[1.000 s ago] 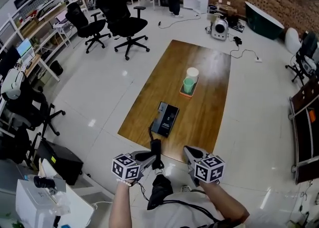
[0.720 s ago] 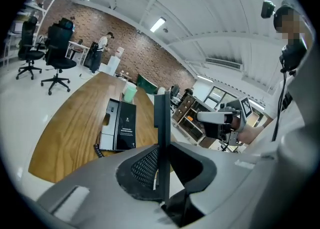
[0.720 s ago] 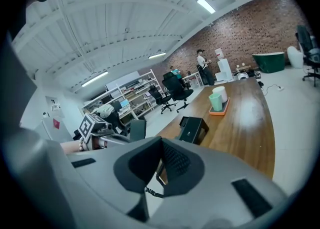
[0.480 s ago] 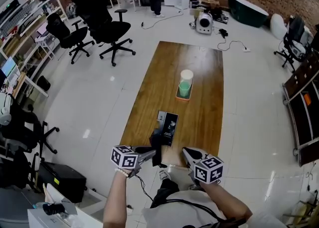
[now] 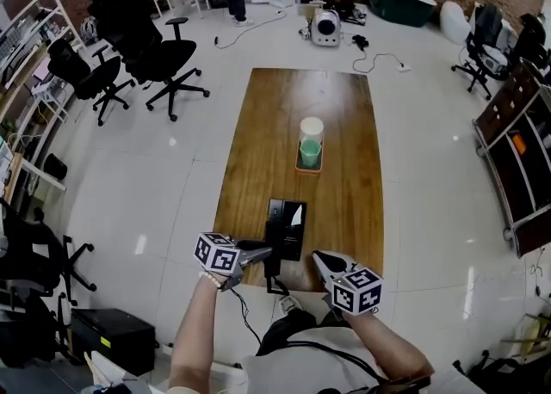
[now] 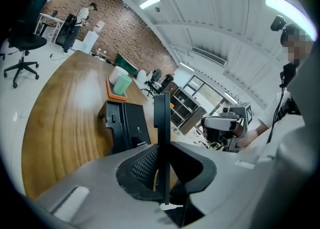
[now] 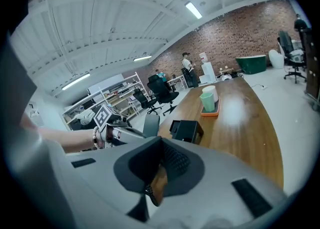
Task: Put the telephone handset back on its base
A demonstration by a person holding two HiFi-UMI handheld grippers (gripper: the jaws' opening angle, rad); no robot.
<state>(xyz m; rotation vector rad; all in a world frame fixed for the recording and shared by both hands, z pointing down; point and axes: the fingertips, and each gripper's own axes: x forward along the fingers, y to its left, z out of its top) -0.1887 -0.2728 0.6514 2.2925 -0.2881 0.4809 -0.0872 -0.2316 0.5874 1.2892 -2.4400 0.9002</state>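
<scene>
The handset [image 6: 161,118] stands edge-on, pinched between the jaws of the left gripper [image 5: 263,253], which are closed on its thin sides. It hangs just short of the base's near edge, over the near end of the table [image 5: 258,160]. The base [image 5: 287,227] lies flat, its cradle uncovered. The right gripper [image 5: 320,259] hovers near the base's near right corner, its jaws together with nothing between them. Beyond the base, further along the table, an orange tray [image 5: 307,169] holds a green cup [image 5: 309,153] and a white cup [image 5: 311,128].
</scene>
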